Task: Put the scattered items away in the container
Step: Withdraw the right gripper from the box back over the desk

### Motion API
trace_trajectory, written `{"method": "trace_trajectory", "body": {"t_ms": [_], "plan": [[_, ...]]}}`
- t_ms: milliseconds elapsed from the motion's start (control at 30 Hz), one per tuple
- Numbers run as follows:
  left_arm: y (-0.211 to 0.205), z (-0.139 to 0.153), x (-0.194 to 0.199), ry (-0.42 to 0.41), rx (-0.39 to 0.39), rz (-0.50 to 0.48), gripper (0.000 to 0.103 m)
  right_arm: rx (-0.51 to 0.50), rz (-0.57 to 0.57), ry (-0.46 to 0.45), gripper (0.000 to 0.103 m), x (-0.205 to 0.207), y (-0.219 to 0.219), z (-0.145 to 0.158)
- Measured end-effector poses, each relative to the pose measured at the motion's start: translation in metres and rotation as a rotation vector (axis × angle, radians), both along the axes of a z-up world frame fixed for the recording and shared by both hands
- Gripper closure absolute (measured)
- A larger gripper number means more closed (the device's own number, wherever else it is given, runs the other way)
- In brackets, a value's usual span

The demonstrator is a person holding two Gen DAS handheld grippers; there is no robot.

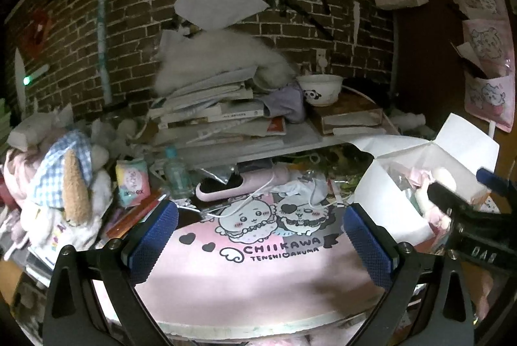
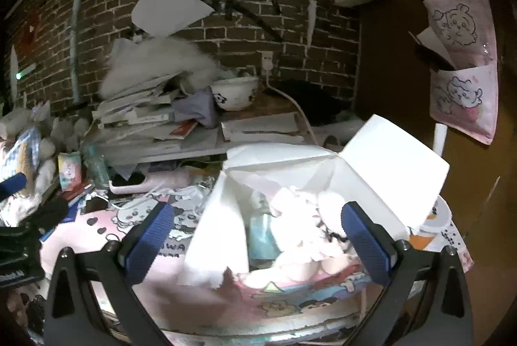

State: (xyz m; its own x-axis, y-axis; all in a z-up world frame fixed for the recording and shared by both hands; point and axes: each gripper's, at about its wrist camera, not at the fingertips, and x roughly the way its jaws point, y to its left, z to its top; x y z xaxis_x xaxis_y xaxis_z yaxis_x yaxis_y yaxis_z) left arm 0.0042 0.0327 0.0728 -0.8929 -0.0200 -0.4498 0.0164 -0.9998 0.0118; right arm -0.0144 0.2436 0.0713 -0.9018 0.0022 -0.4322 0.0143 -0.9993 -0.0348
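Note:
My left gripper [image 1: 260, 241] hangs open and empty over the pink Chiikawa mat [image 1: 258, 275]. To its right stands the white paper box [image 1: 387, 194], flaps up, with soft items inside. My right gripper [image 2: 257, 241] is open wide just in front of the box [image 2: 219, 216], with nothing pinched. A pink and white plush [image 2: 303, 229] lies inside the box beyond the fingers. A pink hairbrush [image 1: 226, 186], a clear bottle [image 1: 176, 174], a tissue pack [image 1: 132, 181] and a plush in a checked cap [image 1: 71, 184] lie scattered on the left.
A leaning stack of books and papers [image 1: 213, 116] with a panda bowl [image 1: 320, 89] fills a shelf against the brick wall. A white cable [image 1: 258, 197] trails over the mat. Pink wall pockets [image 2: 462, 100] hang at the right. The table's front rim [image 1: 258, 321] is close below.

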Motion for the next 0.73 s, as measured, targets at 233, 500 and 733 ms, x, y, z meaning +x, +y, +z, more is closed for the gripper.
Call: {"method": "trace_trajectory", "body": {"t_ms": [233,500,733], "plan": [[0.003,0.004,0.002,-0.001,0.003,0.023,0.001,0.03,0.024,-0.063,0.0,0.0,-0.008,-0.009],[0.004,0.006,0.005,0.005,0.007,0.03,0.001,0.05,0.062,-0.101,0.0,-0.001,-0.021,-0.019],[0.009,0.005,0.003,-0.005,0.005,0.014,0.001,0.056,0.067,-0.105,0.0,-0.001,-0.025,-0.021]]}}
